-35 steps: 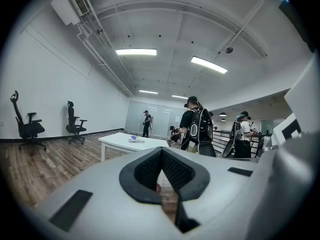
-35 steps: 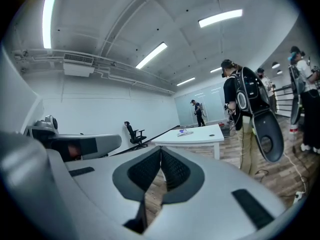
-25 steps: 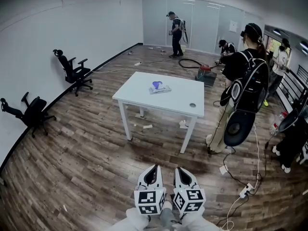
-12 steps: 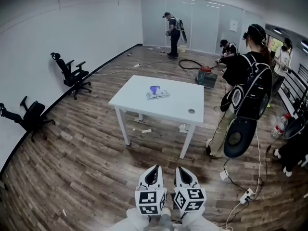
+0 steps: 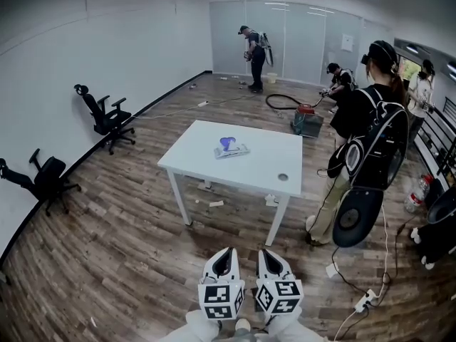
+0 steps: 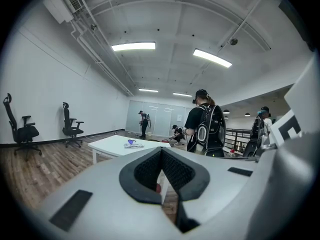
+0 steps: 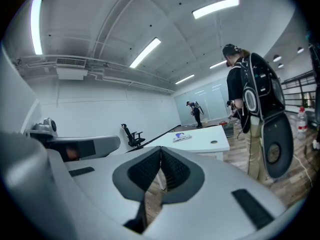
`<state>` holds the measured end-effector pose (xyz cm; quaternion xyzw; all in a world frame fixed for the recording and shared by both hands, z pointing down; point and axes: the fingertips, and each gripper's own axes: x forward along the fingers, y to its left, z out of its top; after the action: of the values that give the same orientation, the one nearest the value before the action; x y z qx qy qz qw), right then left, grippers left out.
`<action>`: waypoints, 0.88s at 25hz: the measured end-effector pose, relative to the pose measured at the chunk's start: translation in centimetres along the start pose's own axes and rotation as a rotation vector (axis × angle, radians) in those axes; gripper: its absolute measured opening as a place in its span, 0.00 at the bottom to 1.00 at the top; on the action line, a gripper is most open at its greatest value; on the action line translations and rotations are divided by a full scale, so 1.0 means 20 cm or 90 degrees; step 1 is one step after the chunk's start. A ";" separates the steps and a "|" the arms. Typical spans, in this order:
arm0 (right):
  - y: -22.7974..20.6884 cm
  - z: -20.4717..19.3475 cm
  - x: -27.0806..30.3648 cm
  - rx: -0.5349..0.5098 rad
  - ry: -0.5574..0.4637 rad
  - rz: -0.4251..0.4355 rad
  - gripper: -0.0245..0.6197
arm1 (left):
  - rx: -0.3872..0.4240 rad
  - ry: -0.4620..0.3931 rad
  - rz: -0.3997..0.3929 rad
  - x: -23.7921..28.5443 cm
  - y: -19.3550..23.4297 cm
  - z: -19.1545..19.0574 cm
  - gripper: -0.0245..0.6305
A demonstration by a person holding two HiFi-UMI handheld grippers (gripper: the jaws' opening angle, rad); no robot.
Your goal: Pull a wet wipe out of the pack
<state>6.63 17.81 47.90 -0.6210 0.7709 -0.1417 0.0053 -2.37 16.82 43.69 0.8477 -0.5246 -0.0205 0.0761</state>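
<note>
The wet wipe pack point(image 5: 231, 149), a flat pale packet with a blue-purple top, lies on a white table point(image 5: 206, 168) in the middle of the room, well ahead of me. It also shows small in the left gripper view as the pack point(image 6: 132, 143) and in the right gripper view as the pack point(image 7: 182, 137). My left gripper point(image 5: 226, 254) and right gripper point(image 5: 266, 254) are side by side at the bottom of the head view, over the wood floor and far short of the table. Both are shut with nothing between the jaws.
A person with a backpack point(image 5: 370, 137) stands at the table's right end. Two office chairs point(image 5: 107, 116) point(image 5: 43, 178) stand by the left wall. Cables and a power strip point(image 5: 365, 299) lie on the floor at right. More people work at the far glass wall.
The table and pack have come nearer and sit lower in the head view. Both grippers keep their place in the view and stay shut.
</note>
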 end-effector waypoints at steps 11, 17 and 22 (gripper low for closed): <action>-0.12 0.08 0.21 -0.014 0.001 0.018 0.05 | -0.004 -0.009 0.016 0.25 0.03 0.03 0.04; -0.21 0.13 0.33 -0.014 -0.001 0.020 0.05 | 0.002 -0.009 0.016 0.39 0.03 0.03 0.04; -0.25 0.14 0.40 -0.012 0.004 0.024 0.05 | 0.001 -0.005 0.024 0.48 0.05 0.03 0.04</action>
<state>10.13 8.60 47.77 -0.6059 0.7838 -0.1360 -0.0004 1.01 7.74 43.76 0.8378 -0.5406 -0.0223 0.0736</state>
